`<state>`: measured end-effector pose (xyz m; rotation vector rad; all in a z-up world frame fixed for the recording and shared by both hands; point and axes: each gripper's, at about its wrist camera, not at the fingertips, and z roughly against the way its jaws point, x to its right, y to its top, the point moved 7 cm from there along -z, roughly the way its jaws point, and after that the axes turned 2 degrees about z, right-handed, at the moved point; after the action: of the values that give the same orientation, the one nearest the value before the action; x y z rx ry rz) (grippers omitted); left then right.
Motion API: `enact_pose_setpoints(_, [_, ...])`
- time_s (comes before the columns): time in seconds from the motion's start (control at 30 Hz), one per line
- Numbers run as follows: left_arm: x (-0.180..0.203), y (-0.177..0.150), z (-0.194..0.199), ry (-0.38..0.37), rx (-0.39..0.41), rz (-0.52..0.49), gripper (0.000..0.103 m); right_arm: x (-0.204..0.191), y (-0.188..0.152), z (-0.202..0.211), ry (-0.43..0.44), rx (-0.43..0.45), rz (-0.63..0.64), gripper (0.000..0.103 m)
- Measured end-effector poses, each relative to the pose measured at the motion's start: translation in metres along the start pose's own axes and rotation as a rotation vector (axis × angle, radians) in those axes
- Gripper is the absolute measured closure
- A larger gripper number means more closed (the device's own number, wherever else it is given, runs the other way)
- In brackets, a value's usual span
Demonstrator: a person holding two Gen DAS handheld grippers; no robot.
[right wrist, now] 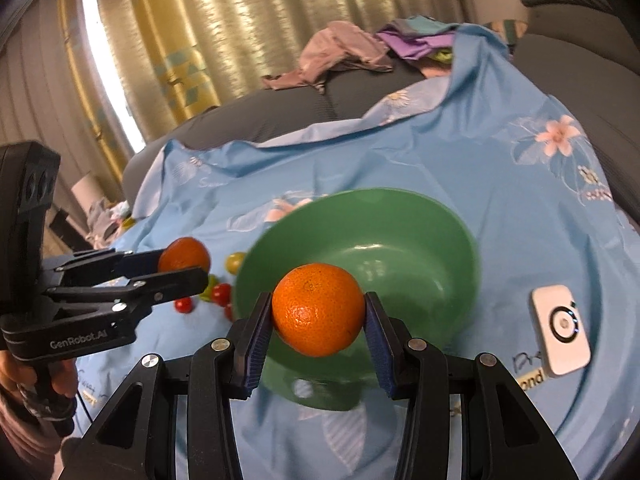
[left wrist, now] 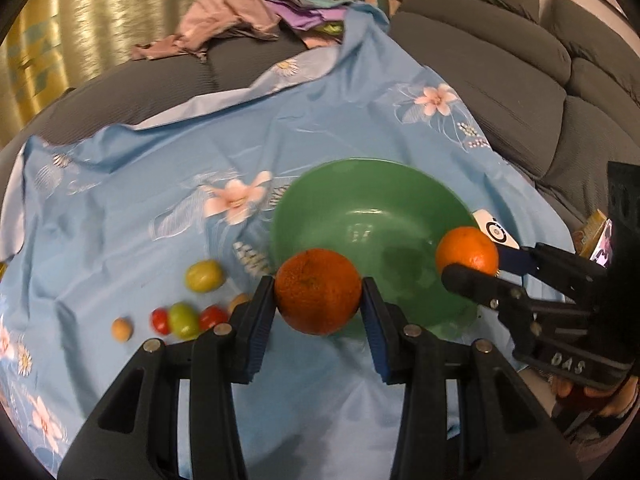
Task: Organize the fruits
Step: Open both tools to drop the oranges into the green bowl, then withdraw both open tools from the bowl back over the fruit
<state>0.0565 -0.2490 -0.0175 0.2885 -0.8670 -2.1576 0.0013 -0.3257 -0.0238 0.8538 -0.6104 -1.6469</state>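
My left gripper (left wrist: 319, 294) is shut on an orange (left wrist: 318, 291) and holds it over the near rim of the empty green bowl (left wrist: 384, 196). My right gripper (right wrist: 319, 311) is shut on a second orange (right wrist: 318, 309) over the bowl's near rim (right wrist: 400, 200). In the left wrist view the right gripper (left wrist: 476, 266) comes in from the right with its orange (left wrist: 467, 250). In the right wrist view the left gripper (right wrist: 182, 266) comes in from the left with its orange (right wrist: 184, 255). Small red and green fruits (left wrist: 184, 319) lie on the blue cloth left of the bowl.
A blue flowered cloth (left wrist: 160, 160) covers a grey sofa (left wrist: 500, 80). A white device (right wrist: 561, 330) lies on the cloth right of the bowl. Crumpled clothes (left wrist: 240, 16) sit at the back. Curtains (right wrist: 200, 40) hang behind.
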Motion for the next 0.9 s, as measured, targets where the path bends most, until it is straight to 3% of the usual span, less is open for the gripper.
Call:
enact_pose_setpoints(0.3, [0.027, 0.006, -0.043, 0.014, -0.070, -0.078, 0.060, 0.027, -0.007, -0.004, -0.062, -0.012, -0.022, 0.056])
enact_pose_setpoints(0.63, [0.031, 0.005, -0.056, 0.043, -0.091, -0.109, 0.061, 0.031, -0.011, -0.006, -0.073, -0.018, -0.012, 0.056])
enact_pose_setpoints(0.73, [0.031, 0.006, -0.055, 0.056, -0.086, -0.111, 0.049, 0.030, -0.011, -0.005, -0.077, -0.017, -0.011, 0.056])
enact_pose_setpoints(0.8, [0.031, 0.006, -0.054, 0.064, -0.082, -0.113, 0.032, 0.027, -0.009, -0.001, -0.089, -0.007, -0.004, 0.056])
enact_pose_setpoints(0.9, [0.030, 0.005, -0.047, 0.075, -0.073, -0.115, 0.027, 0.024, -0.006, 0.004, -0.105, 0.003, 0.008, 0.056])
